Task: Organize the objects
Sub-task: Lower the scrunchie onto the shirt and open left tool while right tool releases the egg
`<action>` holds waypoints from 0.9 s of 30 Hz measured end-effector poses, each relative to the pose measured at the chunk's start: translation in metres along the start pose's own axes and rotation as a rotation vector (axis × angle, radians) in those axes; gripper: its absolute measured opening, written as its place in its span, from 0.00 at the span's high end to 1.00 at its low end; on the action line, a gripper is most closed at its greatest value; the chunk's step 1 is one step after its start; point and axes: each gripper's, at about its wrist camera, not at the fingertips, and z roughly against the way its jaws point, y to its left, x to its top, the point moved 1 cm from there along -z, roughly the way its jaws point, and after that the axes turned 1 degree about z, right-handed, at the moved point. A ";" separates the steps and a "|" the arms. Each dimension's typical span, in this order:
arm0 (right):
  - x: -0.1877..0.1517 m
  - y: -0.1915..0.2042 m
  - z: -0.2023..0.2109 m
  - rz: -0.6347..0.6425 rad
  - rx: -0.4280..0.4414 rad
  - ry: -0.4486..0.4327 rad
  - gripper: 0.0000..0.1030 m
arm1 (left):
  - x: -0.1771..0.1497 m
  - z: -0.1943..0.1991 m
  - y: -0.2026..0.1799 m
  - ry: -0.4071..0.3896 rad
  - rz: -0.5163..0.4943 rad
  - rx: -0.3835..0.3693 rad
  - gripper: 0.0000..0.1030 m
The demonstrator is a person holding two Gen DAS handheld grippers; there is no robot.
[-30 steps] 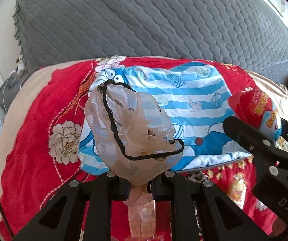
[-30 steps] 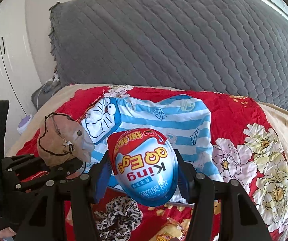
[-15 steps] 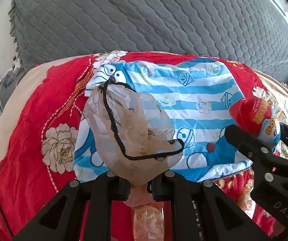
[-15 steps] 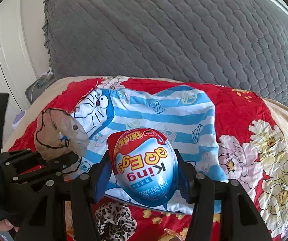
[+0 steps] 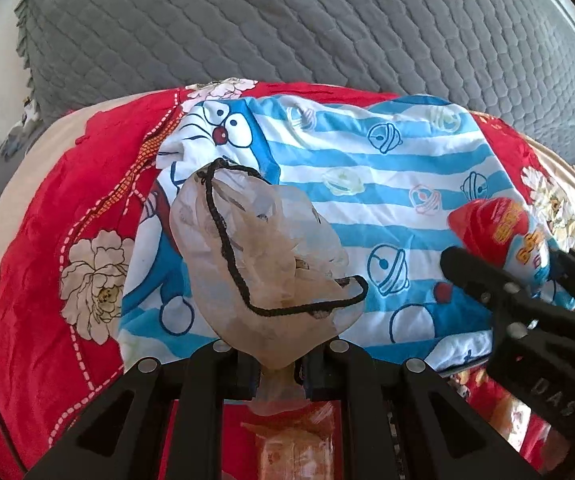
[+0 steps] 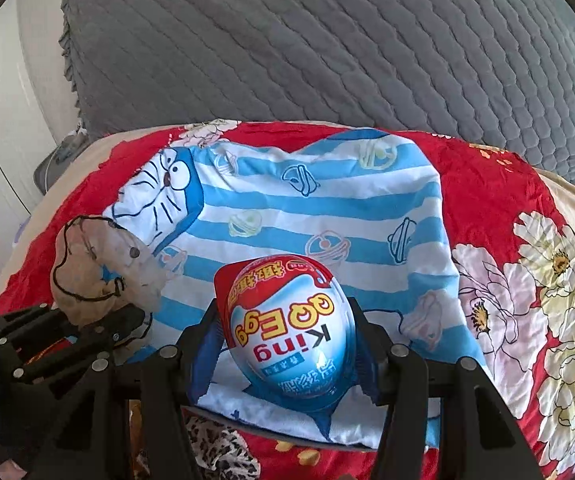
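the sheer pouch (image 5: pixel 263 268) with its black drawstring (image 5: pixel 227 240) stands up ahead of the left gripper (image 5: pixel 279 364), whose jaws are pinched nearly closed on its bottom edge. the toy egg (image 6: pixel 287 332) sits squarely between the right gripper (image 6: pixel 287 344) jaws, held half-spread around its sides. both hang over the striped cartoon cloth (image 6: pixel 327 216) on the red floral blanket (image 6: pixel 507 200). risk: the egg's smooth curved shell could squirt out, and the thin pouch could slip free or snag by its cord.
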 end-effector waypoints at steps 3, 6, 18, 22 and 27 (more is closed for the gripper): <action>-0.002 0.002 -0.005 0.005 -0.006 0.009 0.44 | 0.001 -0.003 -0.003 0.001 -0.010 -0.006 0.85; -0.006 0.002 -0.011 0.003 -0.011 0.025 0.44 | 0.002 -0.005 -0.005 0.003 -0.020 -0.002 0.85; -0.003 0.002 -0.027 -0.014 -0.023 0.045 0.44 | 0.007 -0.019 0.000 0.019 0.005 0.002 0.85; -0.001 -0.001 -0.032 -0.017 -0.032 0.051 0.44 | 0.005 -0.025 0.000 0.037 0.003 0.006 0.85; -0.005 -0.001 -0.039 -0.005 -0.046 0.067 0.44 | 0.005 -0.031 0.000 0.045 -0.002 0.012 0.85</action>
